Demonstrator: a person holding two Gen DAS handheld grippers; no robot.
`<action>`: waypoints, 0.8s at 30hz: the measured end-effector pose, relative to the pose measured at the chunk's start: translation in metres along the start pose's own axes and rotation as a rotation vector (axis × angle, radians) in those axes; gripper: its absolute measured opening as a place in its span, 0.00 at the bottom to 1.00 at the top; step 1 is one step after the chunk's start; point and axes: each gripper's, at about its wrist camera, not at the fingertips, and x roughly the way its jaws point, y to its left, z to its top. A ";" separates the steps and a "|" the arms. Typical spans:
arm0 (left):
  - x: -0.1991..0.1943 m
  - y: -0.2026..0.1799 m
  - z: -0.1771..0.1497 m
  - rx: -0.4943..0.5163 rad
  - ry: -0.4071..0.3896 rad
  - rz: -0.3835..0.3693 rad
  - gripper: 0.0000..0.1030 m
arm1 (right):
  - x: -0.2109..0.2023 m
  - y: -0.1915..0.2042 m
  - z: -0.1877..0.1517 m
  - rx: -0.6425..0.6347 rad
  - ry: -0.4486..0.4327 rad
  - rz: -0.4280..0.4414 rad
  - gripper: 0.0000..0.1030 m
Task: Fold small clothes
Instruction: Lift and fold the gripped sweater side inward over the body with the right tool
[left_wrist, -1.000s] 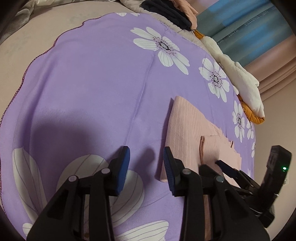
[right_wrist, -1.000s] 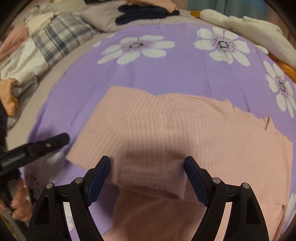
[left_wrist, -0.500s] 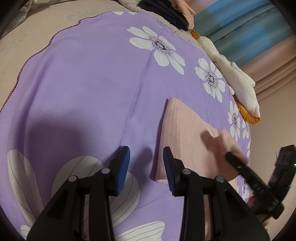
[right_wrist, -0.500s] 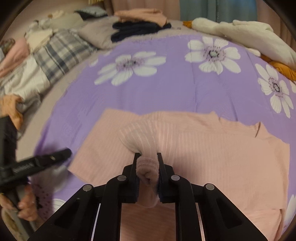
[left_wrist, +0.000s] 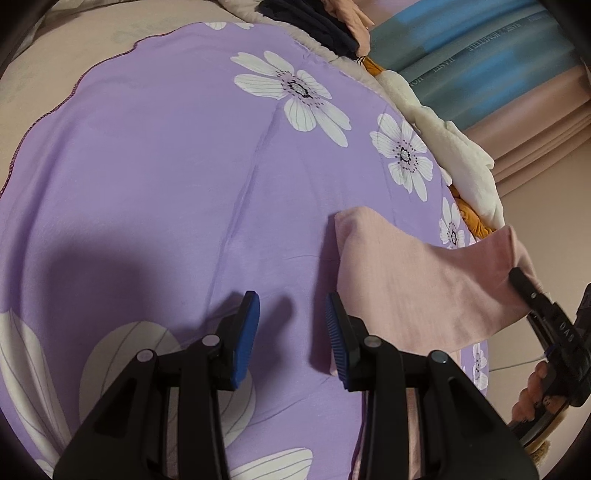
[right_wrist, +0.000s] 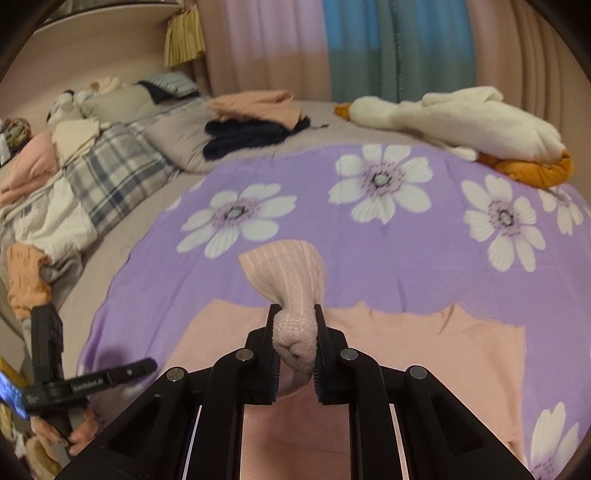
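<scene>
Two claws seen over the bed, pink garment (right_wrist: 424, 354) spread on purple floral sheet (right_wrist: 155, 295) near its front edge, one bunched fold clamped in right claw (right_wrist: 295, 341), left claw (left_wrist: 291, 332) held open, empty.

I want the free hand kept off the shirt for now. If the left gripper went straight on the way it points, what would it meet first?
Most likely the bare purple flowered sheet. The left gripper is open over it, and the pink garment lies just to its right, though depth is hard to judge.
</scene>
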 end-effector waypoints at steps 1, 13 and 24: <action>0.001 -0.001 0.000 0.003 0.001 0.001 0.34 | -0.002 -0.003 0.002 0.006 -0.009 -0.006 0.15; 0.008 -0.013 0.000 0.046 -0.001 0.002 0.34 | -0.020 -0.041 0.008 0.100 -0.084 -0.092 0.15; 0.010 -0.028 -0.001 0.079 -0.012 -0.018 0.34 | -0.031 -0.067 0.004 0.175 -0.113 -0.122 0.15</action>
